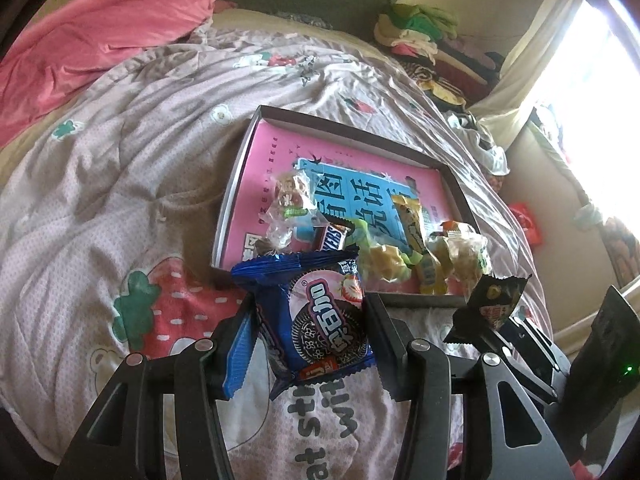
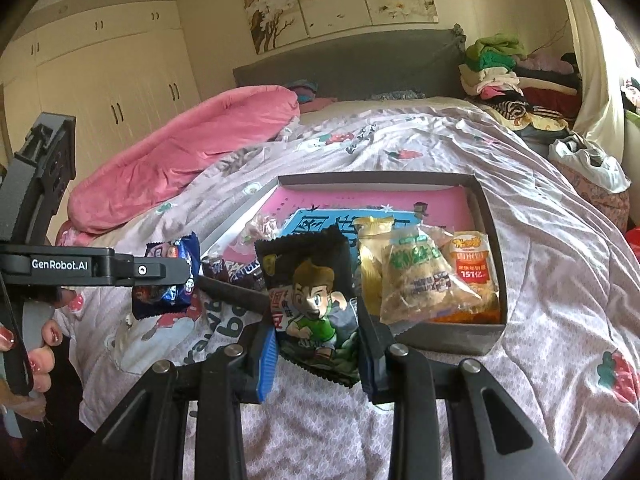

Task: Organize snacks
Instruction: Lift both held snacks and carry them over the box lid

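My left gripper [image 1: 312, 320] is shut on a blue Oreo packet [image 1: 320, 316] and holds it above the bed, just short of the near rim of a shallow grey box [image 1: 360, 124]. My right gripper [image 2: 316, 336] is shut on a black snack packet with a cartoon boy [image 2: 312, 300], also held in front of the box [image 2: 492, 240]. The box has a pink and blue printed bottom and holds several snacks: a Snickers bar [image 1: 332, 236], clear-wrapped sweets [image 1: 292, 196], yellow packets [image 2: 416, 280]. The left gripper with the Oreo packet [image 2: 172, 276] shows at the left of the right wrist view.
The box lies on a rumpled quilt [image 1: 120, 168] with strawberry prints. A pink duvet [image 2: 180, 152] lies at the far left. Folded clothes [image 2: 504, 68] are piled by the headboard at the right. A bright window [image 1: 580, 92] is to the right.
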A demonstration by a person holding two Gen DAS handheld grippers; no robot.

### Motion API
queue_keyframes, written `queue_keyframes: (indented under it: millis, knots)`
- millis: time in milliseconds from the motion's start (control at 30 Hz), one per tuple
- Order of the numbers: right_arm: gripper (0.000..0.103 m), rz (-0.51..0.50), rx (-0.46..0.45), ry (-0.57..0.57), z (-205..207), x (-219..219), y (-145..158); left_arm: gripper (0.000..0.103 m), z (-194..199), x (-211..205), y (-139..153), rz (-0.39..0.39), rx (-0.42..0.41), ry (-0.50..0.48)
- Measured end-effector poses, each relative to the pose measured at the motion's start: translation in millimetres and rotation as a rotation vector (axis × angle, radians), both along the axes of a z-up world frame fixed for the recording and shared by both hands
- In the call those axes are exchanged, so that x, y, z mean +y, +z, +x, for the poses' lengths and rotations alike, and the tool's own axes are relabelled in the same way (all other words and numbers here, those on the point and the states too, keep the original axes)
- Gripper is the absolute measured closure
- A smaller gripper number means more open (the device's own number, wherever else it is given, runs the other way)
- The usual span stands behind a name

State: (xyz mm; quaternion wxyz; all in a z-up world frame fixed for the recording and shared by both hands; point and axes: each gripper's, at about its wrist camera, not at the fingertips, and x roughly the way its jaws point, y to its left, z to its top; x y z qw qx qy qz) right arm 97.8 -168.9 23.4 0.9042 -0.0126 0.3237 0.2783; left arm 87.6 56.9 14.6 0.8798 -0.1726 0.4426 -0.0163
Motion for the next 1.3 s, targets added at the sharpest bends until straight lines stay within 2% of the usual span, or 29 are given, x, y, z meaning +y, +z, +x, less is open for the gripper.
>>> queue_keyframes:
  millis: [800,1300]
  knots:
    - [0.07,-0.003,-0.046,-0.045,13,1,7,0.05,24,-11,6,-0.003,-0.036,-0.017]
    - [0.07,0.007,-0.035,-0.1,23,-16,6,0.05,28,-10,3,-0.002,-0.032,-0.021]
